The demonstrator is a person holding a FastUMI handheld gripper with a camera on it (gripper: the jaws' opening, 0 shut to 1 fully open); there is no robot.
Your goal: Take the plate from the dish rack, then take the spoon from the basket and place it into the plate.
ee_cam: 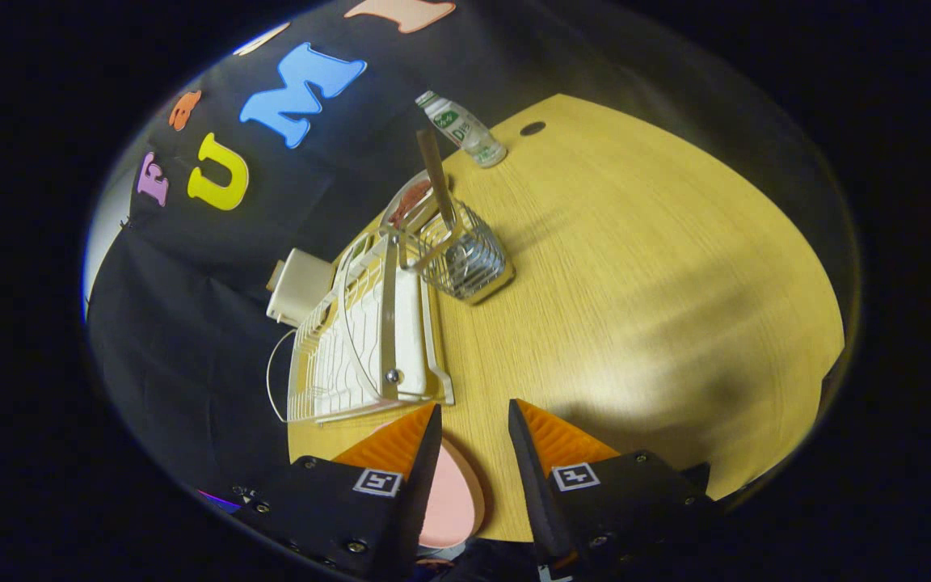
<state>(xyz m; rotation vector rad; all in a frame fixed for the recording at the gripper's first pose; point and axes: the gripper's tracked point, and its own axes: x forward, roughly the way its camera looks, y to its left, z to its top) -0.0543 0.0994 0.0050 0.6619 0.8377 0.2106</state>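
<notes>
A pink plate lies flat on the wooden table, low between my fingers, its left part hidden behind the left finger. My gripper is open above it, and neither finger presses on the plate. Just ahead of the left fingertip stands the white dish rack. Beyond the rack is a wire basket with the spoon standing in it, its long handle sticking up. A second, reddish dish leans at the rack's far end behind the basket.
A small plastic bottle stands at the table's far edge, near a round cable hole. A cream box with a thin white cable sits left of the rack. To the right of the basket the tabletop stretches wide.
</notes>
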